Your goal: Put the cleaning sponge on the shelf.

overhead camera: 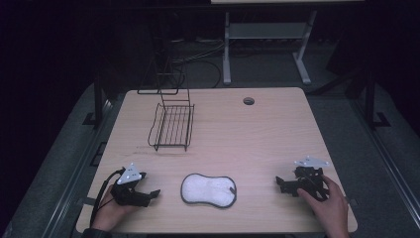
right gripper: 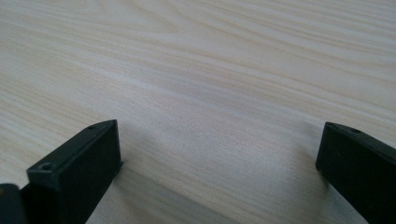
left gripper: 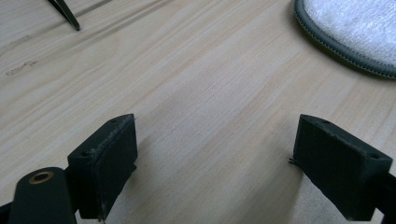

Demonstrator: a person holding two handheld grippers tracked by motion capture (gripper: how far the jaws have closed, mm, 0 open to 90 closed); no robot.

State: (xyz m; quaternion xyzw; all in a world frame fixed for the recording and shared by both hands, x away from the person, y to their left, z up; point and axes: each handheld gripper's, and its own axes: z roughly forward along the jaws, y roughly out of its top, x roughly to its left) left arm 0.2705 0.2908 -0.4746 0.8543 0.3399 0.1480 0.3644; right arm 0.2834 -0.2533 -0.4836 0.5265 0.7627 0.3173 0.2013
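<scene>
White pad point(overhead camera: 208, 190) between 2 claws, left claw point(overhead camera: 148, 194) and right claw point(overhead camera: 282, 184) both spread wide, empty

Black grippers point(overhead camera: 148, 191), grey three-cornered plates point(overhead camera: 131, 174)

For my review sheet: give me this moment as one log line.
left gripper: open, empty | right gripper: open, empty | white pad: between them on table | wire rack: far left, untouched
</scene>
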